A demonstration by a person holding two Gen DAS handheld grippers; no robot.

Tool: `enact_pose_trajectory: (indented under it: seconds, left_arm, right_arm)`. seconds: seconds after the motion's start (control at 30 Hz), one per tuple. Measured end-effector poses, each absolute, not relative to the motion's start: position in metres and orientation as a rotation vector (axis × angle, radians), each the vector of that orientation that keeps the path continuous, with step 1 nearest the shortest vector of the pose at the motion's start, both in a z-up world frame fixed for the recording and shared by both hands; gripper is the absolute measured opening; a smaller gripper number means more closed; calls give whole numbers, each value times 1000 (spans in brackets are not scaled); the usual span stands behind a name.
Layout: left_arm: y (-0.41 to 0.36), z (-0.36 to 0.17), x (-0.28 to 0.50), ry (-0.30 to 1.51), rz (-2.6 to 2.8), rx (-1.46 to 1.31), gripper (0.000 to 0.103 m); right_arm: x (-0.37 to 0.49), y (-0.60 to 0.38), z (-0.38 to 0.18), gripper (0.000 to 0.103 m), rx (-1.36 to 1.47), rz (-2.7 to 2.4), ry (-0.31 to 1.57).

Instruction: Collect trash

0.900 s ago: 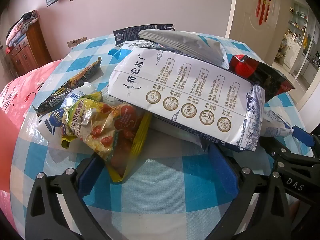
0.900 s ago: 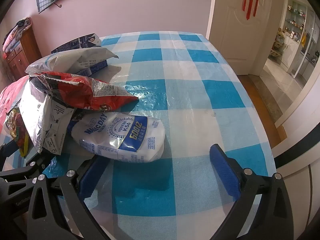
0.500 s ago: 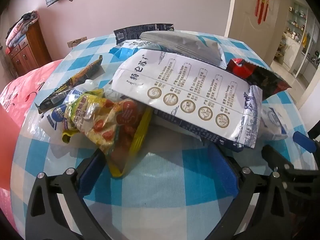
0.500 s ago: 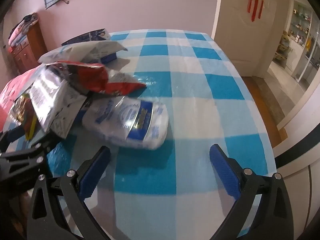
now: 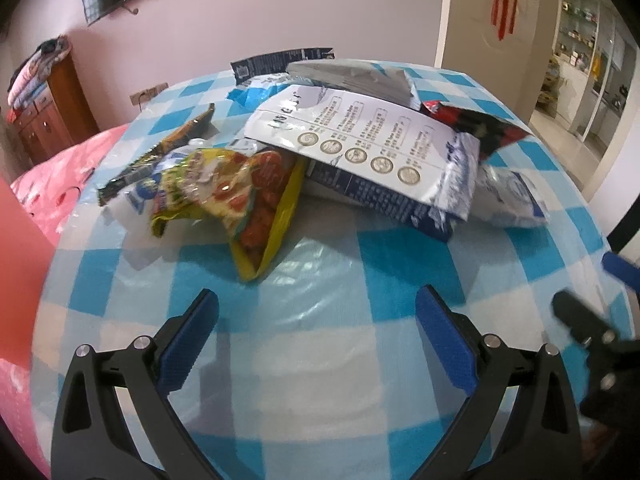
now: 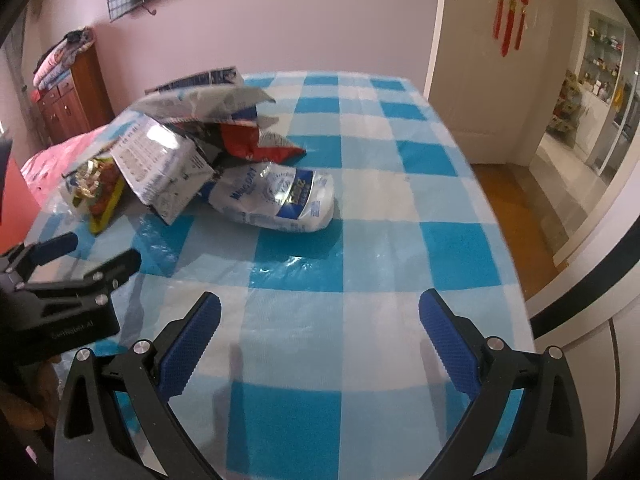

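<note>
A heap of empty wrappers lies on the blue-and-white checked table (image 5: pixel 320 360). On top is a large white bag with gold medals (image 5: pixel 368 148). A yellow-red snack bag (image 5: pixel 248 192) is at its left, a red-black bag (image 5: pixel 476 124) at its right, and a white-blue Magic Day bag (image 6: pixel 280 196) at the near right. My left gripper (image 5: pixel 316 328) is open and empty, short of the heap. My right gripper (image 6: pixel 320 336) is open and empty, well short of the Magic Day bag. The left gripper also shows in the right wrist view (image 6: pixel 80 256).
A pink cloth (image 5: pixel 60 168) lies at the table's left. A wooden cabinet (image 5: pixel 52 104) stands by the far wall. A door (image 6: pixel 476 60) and an open doorway are at the right. The table's right edge (image 6: pixel 504 216) drops to the floor.
Both grippers have drawn back from the heap, which now looks smaller and farther. The wrappers have bunched closer together. Both grippers stayed open.
</note>
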State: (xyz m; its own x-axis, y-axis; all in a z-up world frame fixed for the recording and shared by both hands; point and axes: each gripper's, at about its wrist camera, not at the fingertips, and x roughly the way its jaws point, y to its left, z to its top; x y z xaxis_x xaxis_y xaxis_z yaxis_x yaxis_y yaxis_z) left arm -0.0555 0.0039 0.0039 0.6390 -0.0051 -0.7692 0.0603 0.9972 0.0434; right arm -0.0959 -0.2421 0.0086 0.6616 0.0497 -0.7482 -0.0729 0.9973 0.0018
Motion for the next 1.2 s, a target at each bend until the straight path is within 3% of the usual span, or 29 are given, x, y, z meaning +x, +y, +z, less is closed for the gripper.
enact_pose_trajectory:
  seconds: [0.63, 1.2]
  left_arm:
    - [39, 92, -114, 658, 8, 108, 99]
    - [55, 123, -134, 571, 18, 91, 99]
  right_arm:
    - [-142, -231, 92, 98, 9, 77, 662]
    - [-163, -225, 129, 98, -11, 56, 564]
